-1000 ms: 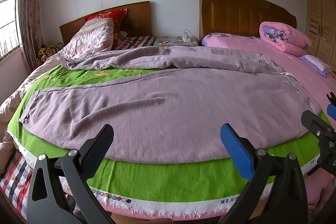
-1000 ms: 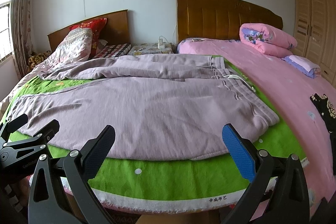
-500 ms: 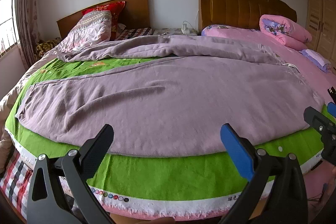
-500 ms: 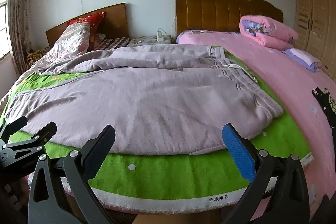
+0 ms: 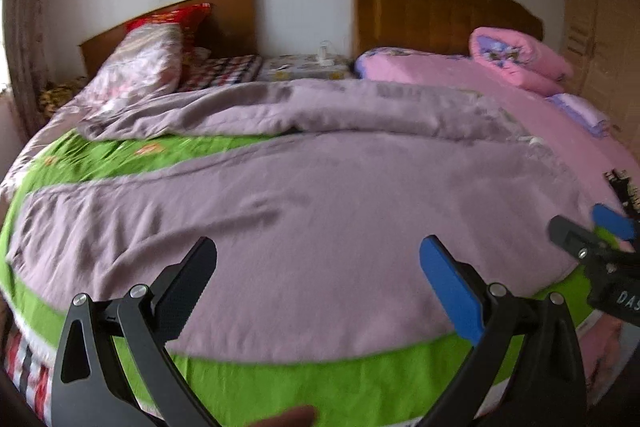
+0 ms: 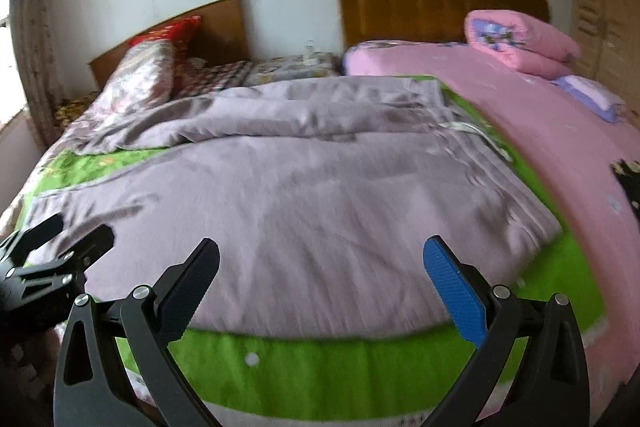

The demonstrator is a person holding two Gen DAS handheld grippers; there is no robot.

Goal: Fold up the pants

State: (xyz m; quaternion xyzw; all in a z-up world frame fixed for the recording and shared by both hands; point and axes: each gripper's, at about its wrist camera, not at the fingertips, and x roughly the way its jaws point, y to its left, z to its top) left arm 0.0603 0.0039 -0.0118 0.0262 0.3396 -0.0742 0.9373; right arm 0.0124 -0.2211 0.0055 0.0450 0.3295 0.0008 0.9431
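Note:
Mauve pants lie spread on a green cloth over the bed. One leg runs across the front, the other lies crumpled behind it. The waistband with a white drawstring is at the right. My left gripper hovers open above the near edge of the front leg, holding nothing. My right gripper is open too, over the near edge toward the waist end, also with nothing in it. Each gripper shows at the edge of the other's view: the right gripper, the left gripper.
A pink bedspread lies to the right with a rolled pink quilt and a folded item. Pillows and two wooden headboards stand at the back. A wardrobe is at far right.
Both grippers have moved forward and lower toward the near edge of the pants, which now fill more of each view. Both stay open.

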